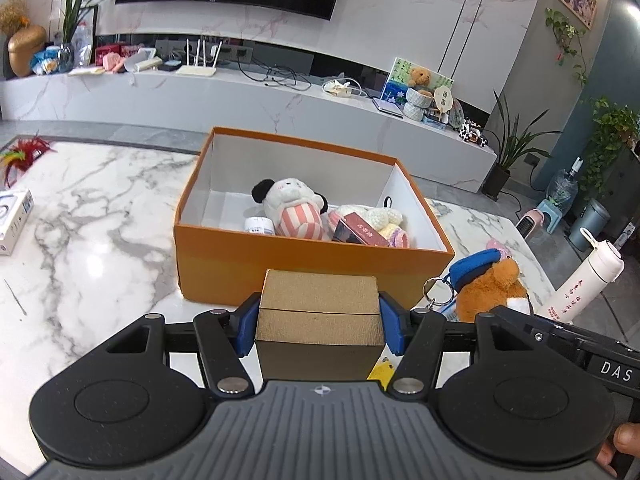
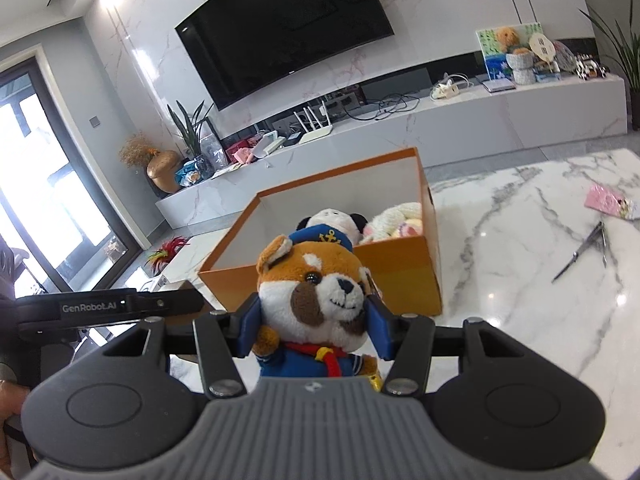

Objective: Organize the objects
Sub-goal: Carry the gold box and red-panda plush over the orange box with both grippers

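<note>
Left view, carton: a small brown carton (image 1: 318,320) is pinched between the blue pads of the left tool (image 1: 319,322).
Left view, box: the orange box (image 1: 304,256) stands just ahead on the worktop (image 1: 92,240), holding a panda toy (image 1: 290,208).
Right view, dog: the right tool (image 2: 313,326) is clamped on a sailor dog toy (image 2: 316,300).
Right view, scissors: scissors (image 2: 584,252) lie well off to its right.

Left tongs (image 1: 319,322) and right tongs (image 2: 313,328) both clamped, side by side, level
</note>
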Demonstrator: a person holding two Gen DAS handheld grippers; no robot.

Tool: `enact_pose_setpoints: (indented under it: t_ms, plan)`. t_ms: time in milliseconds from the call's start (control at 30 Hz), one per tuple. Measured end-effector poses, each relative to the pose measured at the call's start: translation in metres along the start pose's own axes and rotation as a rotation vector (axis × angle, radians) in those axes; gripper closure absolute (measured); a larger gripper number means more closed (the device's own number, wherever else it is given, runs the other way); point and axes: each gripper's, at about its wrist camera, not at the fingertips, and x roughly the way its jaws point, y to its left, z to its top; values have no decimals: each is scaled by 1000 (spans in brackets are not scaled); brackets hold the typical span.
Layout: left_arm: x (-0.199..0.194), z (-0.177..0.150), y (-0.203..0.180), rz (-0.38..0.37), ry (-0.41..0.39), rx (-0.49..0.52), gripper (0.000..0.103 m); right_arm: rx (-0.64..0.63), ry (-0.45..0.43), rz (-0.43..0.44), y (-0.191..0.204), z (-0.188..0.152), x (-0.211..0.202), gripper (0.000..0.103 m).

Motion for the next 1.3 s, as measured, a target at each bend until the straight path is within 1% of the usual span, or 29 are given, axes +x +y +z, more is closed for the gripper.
enact_pose_setpoints:
  t_ms: [133, 233, 367, 433, 533, 700, 767, 833, 1000, 1133, 1200, 1300]
  plan:
    - [-5, -1, -3, 26, -17, 23, 34, -37, -4, -20, 15, 1, 0, 47]
    - [-8, 0, -2, 31, -23, 28, 34, -70, -10, -30, 26, 1, 0, 47]
    - [-10, 3, -3, 59, -42, 48, 34, -97, -33, -37, 39, 5, -3, 47]
    - [-9, 10, -5, 65, -48, 58, 34, -114, -49, -36, 47, 15, -2, 47]
    - [-3, 30, -4, 67, -65, 53, 34, -119, -88, -30, 54, 40, 4, 47]
    - [32, 78, 7, 97, -77, 28, 34, -113, -161, -48, 55, 88, 33, 47]
    - [50, 91, 15, 100, -87, 6, 34, -107, -189, -62, 51, 98, 48, 46]
    - [69, 100, 22, 96, -80, -17, 34, -86, -194, -73, 42, 101, 66, 46]
    - [115, 110, 34, 106, -37, -43, 34, -3, -156, -85, 12, 106, 123, 46]
    - [140, 110, 35, 131, -16, -51, 34, 25, -158, -92, -2, 106, 156, 46]
    - [151, 107, 33, 151, -3, -45, 34, 21, -164, -109, -6, 106, 167, 46]
    - [163, 101, 28, 188, 14, -22, 34, 2, -142, -137, -8, 102, 185, 46]
